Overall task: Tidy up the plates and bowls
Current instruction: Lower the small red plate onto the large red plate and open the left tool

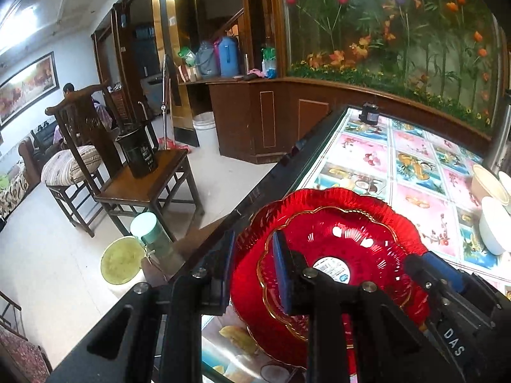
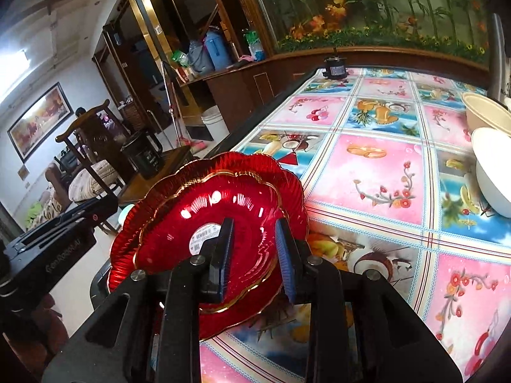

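Two red glass plates with gold rims lie nested, the smaller [image 1: 348, 242] [image 2: 204, 214] inside the larger [image 1: 319, 198] [image 2: 271, 166], at the table's left edge. My left gripper [image 1: 254, 239] is shut on their left rims, with one pad outside and one over the inner plate. In the right wrist view only its black body [image 2: 48, 255] shows. My right gripper [image 2: 254, 223] straddles the near right rims, and its pads stand slightly apart from the glass. In the left wrist view the right gripper's fingers [image 1: 444, 268] show at the plates' right side.
The table [image 2: 383, 166] has a fruit-patterned cloth. A beige bowl [image 2: 485, 111] and a white bowl [image 2: 495, 172] sit at its right edge, a small black object [image 2: 333, 67] at the far end. Left of the table stand a chair with a black jug [image 1: 139, 153] and a green-lidded bottle [image 1: 150, 229].
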`<action>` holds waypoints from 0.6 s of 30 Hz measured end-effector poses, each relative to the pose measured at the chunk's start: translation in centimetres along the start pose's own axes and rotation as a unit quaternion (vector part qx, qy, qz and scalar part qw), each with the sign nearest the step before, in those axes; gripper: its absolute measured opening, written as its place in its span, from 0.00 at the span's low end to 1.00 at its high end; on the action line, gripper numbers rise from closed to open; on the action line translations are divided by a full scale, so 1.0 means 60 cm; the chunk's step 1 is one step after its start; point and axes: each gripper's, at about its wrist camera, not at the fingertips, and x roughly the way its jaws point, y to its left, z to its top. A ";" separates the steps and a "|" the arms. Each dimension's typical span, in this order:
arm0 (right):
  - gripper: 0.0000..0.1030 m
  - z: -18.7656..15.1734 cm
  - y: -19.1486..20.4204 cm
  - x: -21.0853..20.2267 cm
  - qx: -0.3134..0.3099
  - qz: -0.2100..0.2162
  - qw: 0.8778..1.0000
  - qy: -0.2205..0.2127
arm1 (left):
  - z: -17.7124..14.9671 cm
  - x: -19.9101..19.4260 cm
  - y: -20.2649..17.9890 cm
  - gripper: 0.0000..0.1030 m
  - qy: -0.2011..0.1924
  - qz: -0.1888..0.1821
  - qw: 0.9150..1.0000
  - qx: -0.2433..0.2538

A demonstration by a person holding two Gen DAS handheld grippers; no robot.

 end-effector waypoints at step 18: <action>0.27 0.017 -0.056 -0.024 0.048 -0.004 0.999 -0.012 | 0.008 -0.021 -0.037 0.23 -0.011 -0.002 1.000 0.015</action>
